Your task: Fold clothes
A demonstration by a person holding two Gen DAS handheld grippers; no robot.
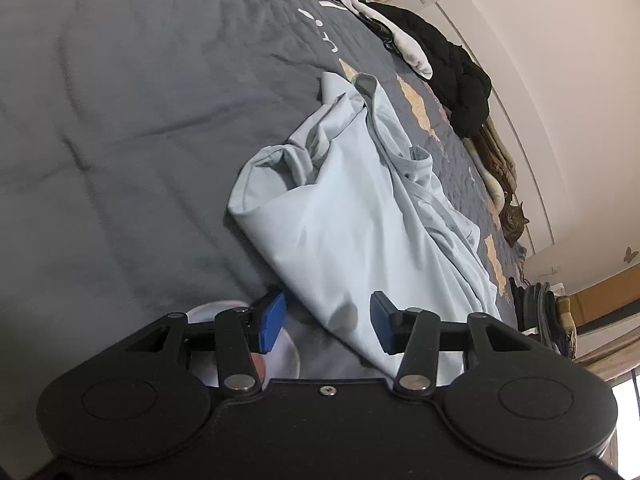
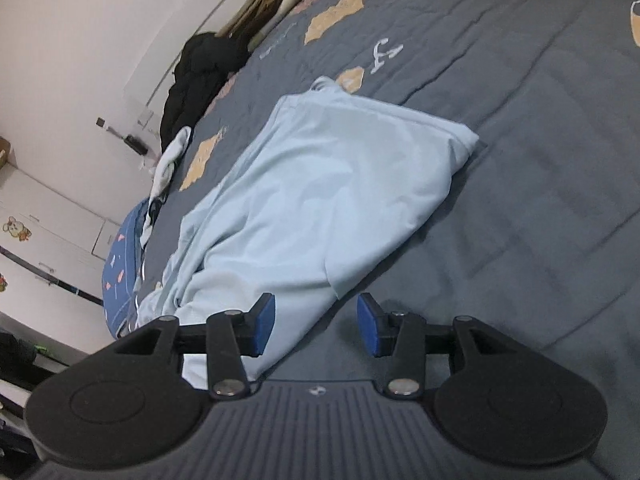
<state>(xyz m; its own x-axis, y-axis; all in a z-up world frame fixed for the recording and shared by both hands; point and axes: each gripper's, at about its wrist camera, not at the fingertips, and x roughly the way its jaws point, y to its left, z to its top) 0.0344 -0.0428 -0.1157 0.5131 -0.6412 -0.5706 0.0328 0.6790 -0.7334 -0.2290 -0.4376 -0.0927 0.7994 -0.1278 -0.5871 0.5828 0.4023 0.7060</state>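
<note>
We see the pale blue shirt (image 1: 352, 216) crumpled on the grey bedspread (image 1: 120, 120); left gripper (image 1: 328, 322) spread over its hem; right gripper (image 2: 316, 322) spread, pinching nothing.

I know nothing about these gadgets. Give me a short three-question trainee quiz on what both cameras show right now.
1. True or false: the left gripper has clamped the shirt.
2. What colour is the bedspread under the shirt: A red, B grey, C white?
3. Fill in: the pile along the bed's far edge by the wall includes a ____ jacket.

Key:
1. False: the blue pads stand apart, with cloth lying between them unpinched. The right gripper is open too.
2. B.
3. Black.
</note>
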